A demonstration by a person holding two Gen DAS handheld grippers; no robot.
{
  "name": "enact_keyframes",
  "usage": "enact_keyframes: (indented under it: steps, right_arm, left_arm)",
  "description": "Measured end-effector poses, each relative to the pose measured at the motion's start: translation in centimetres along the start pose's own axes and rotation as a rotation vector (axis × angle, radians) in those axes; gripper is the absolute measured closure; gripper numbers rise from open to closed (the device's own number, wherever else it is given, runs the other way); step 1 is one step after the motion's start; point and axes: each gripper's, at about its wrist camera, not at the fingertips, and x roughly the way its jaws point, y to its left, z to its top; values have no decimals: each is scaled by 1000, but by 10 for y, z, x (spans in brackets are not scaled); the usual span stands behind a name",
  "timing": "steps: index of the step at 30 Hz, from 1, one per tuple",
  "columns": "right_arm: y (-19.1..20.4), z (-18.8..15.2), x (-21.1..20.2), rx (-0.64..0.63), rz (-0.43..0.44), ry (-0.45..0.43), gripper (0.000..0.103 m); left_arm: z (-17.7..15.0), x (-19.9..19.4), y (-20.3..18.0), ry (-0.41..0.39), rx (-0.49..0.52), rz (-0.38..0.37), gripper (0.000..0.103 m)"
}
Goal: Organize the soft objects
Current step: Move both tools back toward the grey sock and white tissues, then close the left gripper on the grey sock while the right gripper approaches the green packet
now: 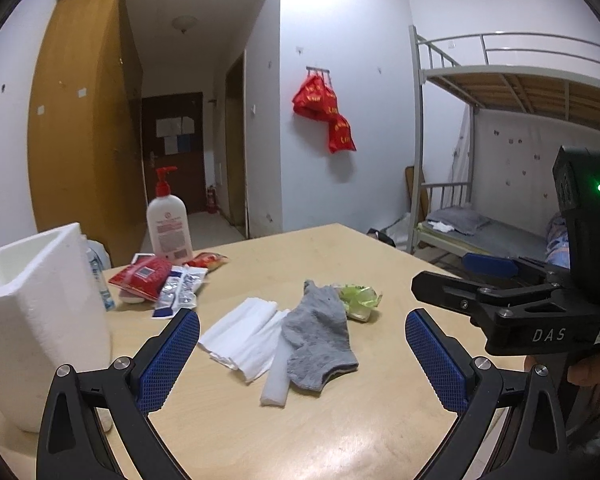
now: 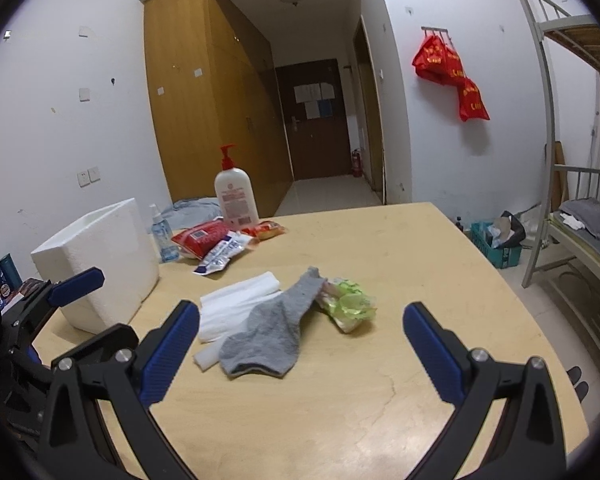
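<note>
A grey sock [image 1: 318,334] [image 2: 274,330] lies flat in the middle of the wooden table [image 1: 308,420] [image 2: 400,272]. It partly covers folded white cloth [image 1: 244,334] [image 2: 236,302] on its left and a white foam strip [image 1: 276,376] [image 2: 204,356]. A crumpled green-and-clear wrapper [image 1: 358,298] [image 2: 350,302] touches the sock's right side. My left gripper [image 1: 302,354] hovers open just in front of the sock. My right gripper [image 2: 300,346] is open too, above the near table, and shows at the right of the left wrist view [image 1: 454,276]. Neither holds anything.
A white foam box [image 1: 40,312] [image 2: 100,258] stands at the table's left. Behind it are a spray bottle [image 2: 162,236], a lotion pump bottle [image 1: 168,220] [image 2: 234,194] and red and blue-white packets [image 1: 148,276] [image 2: 212,246]. A bunk bed [image 1: 508,140] stands right.
</note>
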Motion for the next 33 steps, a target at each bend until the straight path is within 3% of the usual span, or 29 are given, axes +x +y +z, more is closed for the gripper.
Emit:
enact_keyframes:
  steps: [12,19,22,26,33]
  right_arm:
    - [-31,2,24,28,-12,71,0]
    - [-40,3,40,29,-15,116,0]
    - [-45,2,48,39,-13,139,0]
    - [-47,0,55,39,-3,164,0]
    - [-48,0,65,37,20,191,0]
  left_arm:
    - [-2,54,4,139,-78,-63,0]
    - [-8,91,10,275,-163,-129,0]
    - [-13,104,12,341,-192,-133,5]
    - [-20,117,7,405,-190,-133,18]
    - [-24,123,0,419,-151,-97,31]
